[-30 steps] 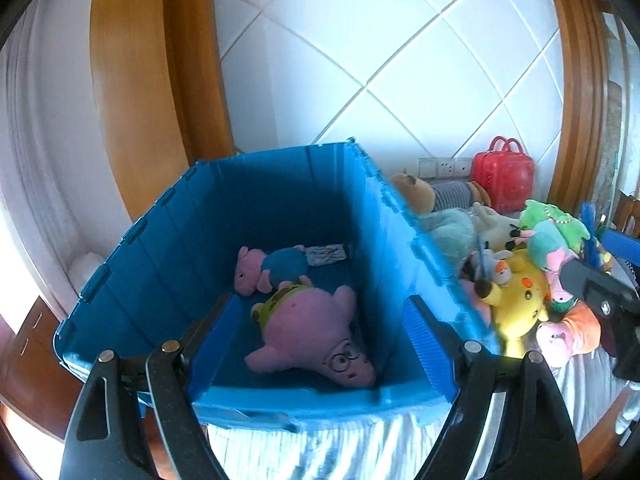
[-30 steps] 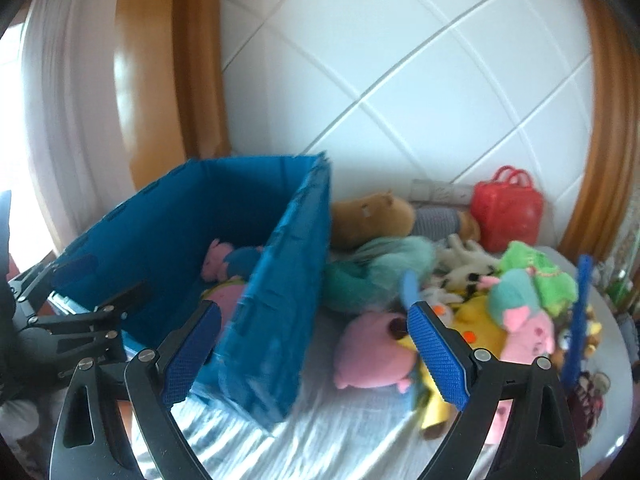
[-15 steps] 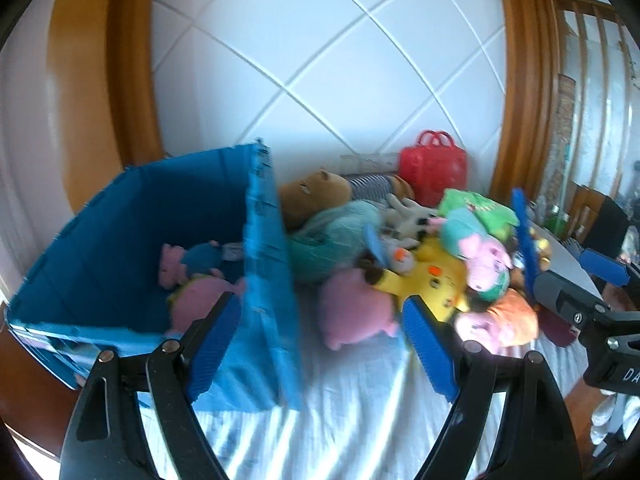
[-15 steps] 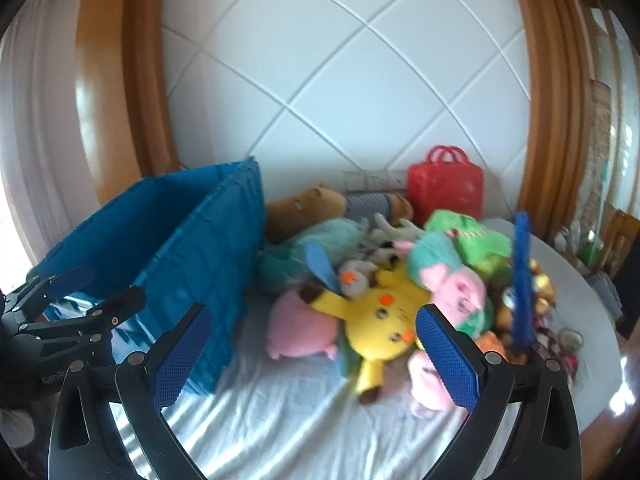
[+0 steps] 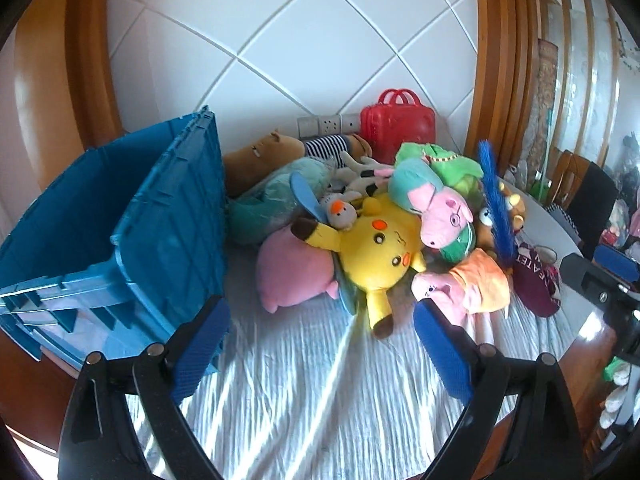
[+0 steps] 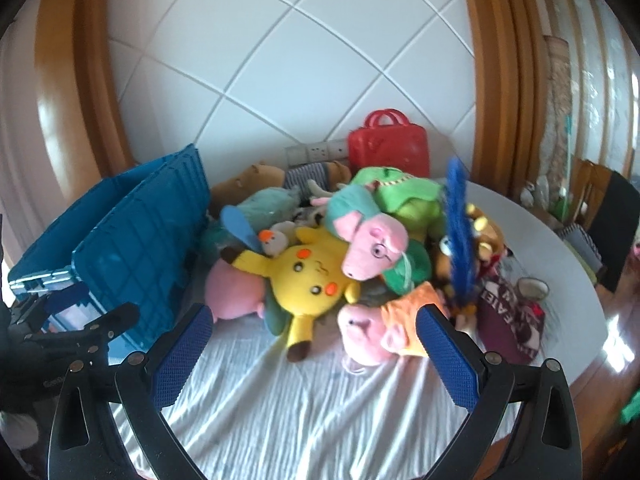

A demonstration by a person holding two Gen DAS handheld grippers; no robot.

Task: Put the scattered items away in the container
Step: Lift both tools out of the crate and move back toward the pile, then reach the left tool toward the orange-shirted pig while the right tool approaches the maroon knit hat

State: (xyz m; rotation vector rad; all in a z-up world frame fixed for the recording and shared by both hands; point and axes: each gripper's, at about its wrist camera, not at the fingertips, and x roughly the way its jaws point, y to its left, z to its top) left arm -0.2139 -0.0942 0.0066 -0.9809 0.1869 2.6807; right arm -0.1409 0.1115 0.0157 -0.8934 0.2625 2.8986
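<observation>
Toys [image 5: 372, 248] wait mid-frame beside the blue bin [image 5: 120, 232]; your empty left gripper [image 5: 320, 344] is opening wide, so grab one next.

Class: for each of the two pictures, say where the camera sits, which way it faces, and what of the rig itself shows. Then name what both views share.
Left wrist: rides the left tongs, angled down at the toy pile; own opening fingers, nothing between; right tongs at right edge.
Right wrist: rides the right tongs, same facing; own spread fingers, left tongs at left edge.
Shared: blue crate, yellow Pikachu plush, red case.
</observation>
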